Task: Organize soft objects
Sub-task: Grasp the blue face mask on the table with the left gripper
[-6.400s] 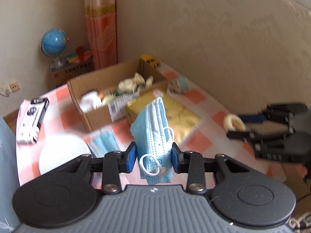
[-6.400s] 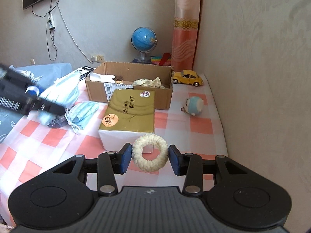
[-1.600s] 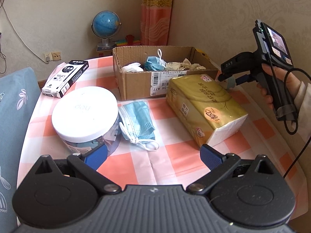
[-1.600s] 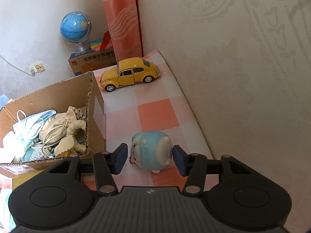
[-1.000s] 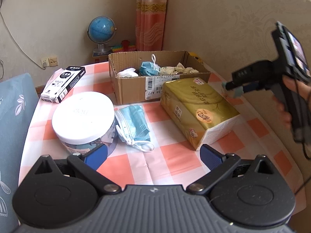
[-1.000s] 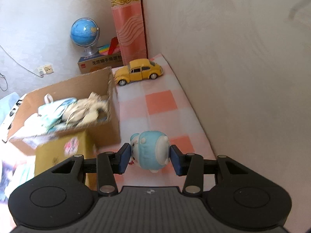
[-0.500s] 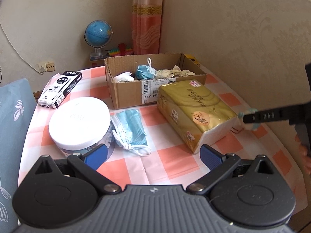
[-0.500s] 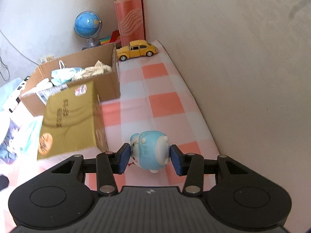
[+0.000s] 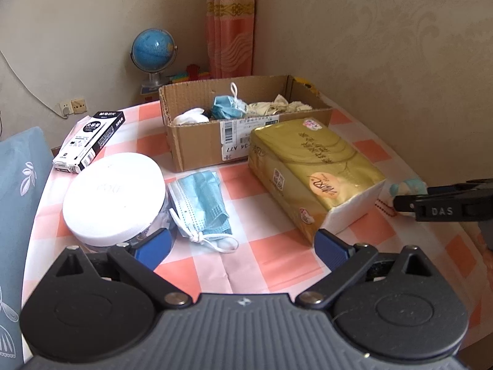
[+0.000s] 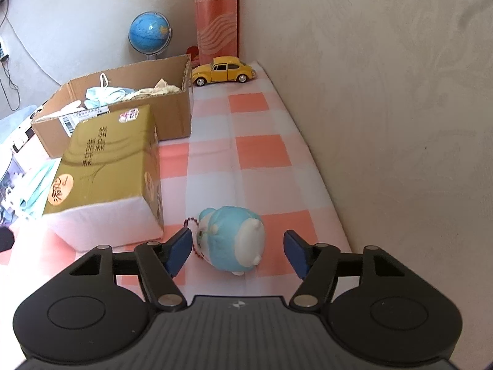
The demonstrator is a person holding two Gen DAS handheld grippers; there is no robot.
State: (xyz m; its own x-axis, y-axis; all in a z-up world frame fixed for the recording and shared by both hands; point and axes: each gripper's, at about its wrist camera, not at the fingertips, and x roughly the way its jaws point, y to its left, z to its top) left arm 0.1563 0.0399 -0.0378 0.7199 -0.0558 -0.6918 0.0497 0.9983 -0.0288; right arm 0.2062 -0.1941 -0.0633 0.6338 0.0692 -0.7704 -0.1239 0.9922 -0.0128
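Left view: left gripper (image 9: 243, 243) is spread wide and holds nothing, hung over a face mask (image 9: 201, 205) lying on the table (image 9: 268, 262) between jar (image 9: 114, 197) and tissue pack (image 9: 311, 169); the mask is judged the next pick, the jar crowding one finger. Right view: right gripper (image 10: 237, 251) is released, jaws apart around the plush (image 10: 234, 239), which rests on the cloth near the pack. A re-grasp and carry to the box (image 10: 175, 114) is judged due, over the pack.
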